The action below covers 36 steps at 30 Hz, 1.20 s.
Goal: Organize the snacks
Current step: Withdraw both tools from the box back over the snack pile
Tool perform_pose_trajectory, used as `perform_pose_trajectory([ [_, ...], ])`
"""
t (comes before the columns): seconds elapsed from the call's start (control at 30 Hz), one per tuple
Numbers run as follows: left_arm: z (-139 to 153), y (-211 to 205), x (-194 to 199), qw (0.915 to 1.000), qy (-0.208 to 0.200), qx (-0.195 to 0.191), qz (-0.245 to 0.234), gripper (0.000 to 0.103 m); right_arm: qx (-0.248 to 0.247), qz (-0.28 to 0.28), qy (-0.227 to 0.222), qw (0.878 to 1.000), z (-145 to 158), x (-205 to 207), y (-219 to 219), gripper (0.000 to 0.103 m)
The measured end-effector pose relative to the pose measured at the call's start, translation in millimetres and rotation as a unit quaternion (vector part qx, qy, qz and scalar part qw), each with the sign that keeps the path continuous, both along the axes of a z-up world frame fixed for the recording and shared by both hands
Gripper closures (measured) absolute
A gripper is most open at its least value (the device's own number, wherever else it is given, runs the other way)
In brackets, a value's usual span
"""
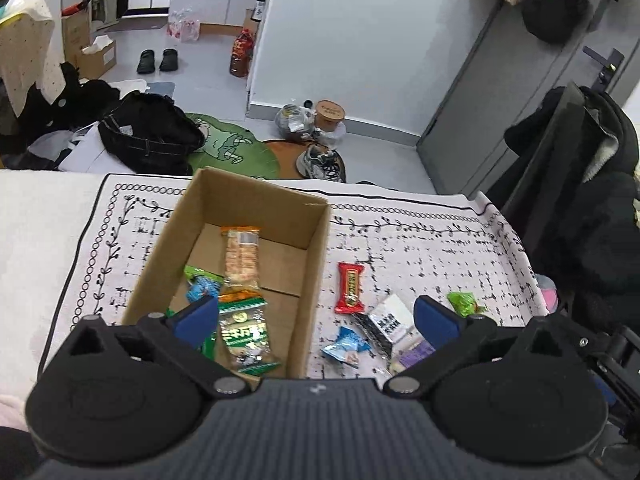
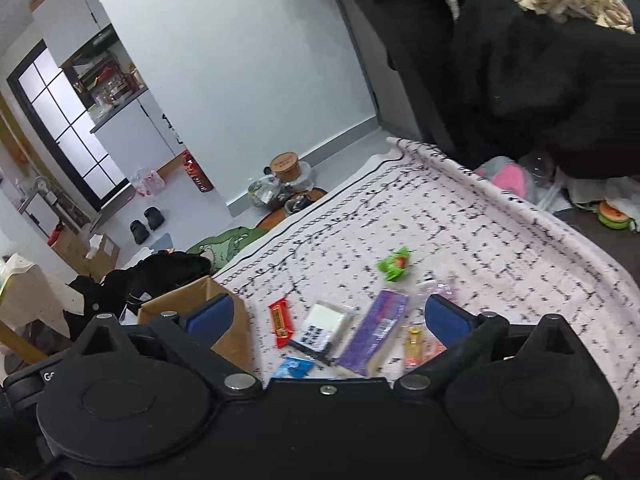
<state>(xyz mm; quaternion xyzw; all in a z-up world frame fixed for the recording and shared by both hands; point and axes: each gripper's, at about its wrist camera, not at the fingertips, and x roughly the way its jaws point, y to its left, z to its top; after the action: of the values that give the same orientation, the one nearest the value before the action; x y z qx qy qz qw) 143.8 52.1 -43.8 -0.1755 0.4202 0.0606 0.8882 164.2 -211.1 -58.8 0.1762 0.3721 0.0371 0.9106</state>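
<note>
- Left wrist view: the left tool (image 1: pixel 320 316) hangs with its blue pads wide apart and nothing between them, over the near end of the open brown cardboard box (image 1: pixel 316 240).
- The box sits on a pale cloth with black vine border (image 1: pixel 420 236) and already holds a long orange-ended cracker pack (image 1: pixel 241 258), a green foil packet (image 1: pixel 246 334) and small blue and green sachets.
- Loose beside the box lie a red wrapped bar (image 1: pixel 350 288), a black-and-white packet (image 1: pixel 386 320), a blue sachet (image 1: pixel 345 345) and a small green candy (image 1: pixel 463 303).
- Right wrist view: the right tool (image 2: pixel 327 318) is likewise spread and empty, above the loose pile, where a purple flat pack (image 2: pixel 378 330) also shows.
- Judgement: the work seems to be between placements; the next move calls for lowering one tool over a loose snack, closing on its thin wrapper, and carrying it into the box.
</note>
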Motion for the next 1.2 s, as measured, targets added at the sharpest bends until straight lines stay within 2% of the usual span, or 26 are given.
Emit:
perform_pose_trajectory([
  [0.37,-4.3,-41.8,3.3,0.9996,0.012,0.001,-0.026,0.000,0.022,-0.014,0.018,0.999,-7.8,1.7,-40.7,0.000],
  [0.63,-10.1,-66.1,11.8,0.9988,0.023,0.003,-0.044,0.000,0.024,-0.023,0.037,0.999,-16.4,8.3,-62.8,0.000],
  [0.8,-17.9,-79.2,18.0,0.9979,0.029,-0.004,-0.058,0.001,0.013,-0.036,0.059,0.998,-32.9,12.4,-73.1,0.000],
  [1.0,-31.5,-93.6,26.1,0.9966,0.033,-0.001,-0.076,0.003,0.033,-0.045,0.089,0.994,-53.1,20.0,-81.1,0.009],
  [1.1,-37.7,-99.7,30.6,0.9957,0.034,-0.001,-0.086,0.007,0.051,-0.069,0.124,0.989,-69.3,24.1,-86.8,0.019],
  [1.2,-44.9,-106.5,35.7,0.9943,0.038,-0.003,-0.100,0.010,0.066,-0.079,0.149,0.983,-81.3,29.1,-91.1,0.021],
])
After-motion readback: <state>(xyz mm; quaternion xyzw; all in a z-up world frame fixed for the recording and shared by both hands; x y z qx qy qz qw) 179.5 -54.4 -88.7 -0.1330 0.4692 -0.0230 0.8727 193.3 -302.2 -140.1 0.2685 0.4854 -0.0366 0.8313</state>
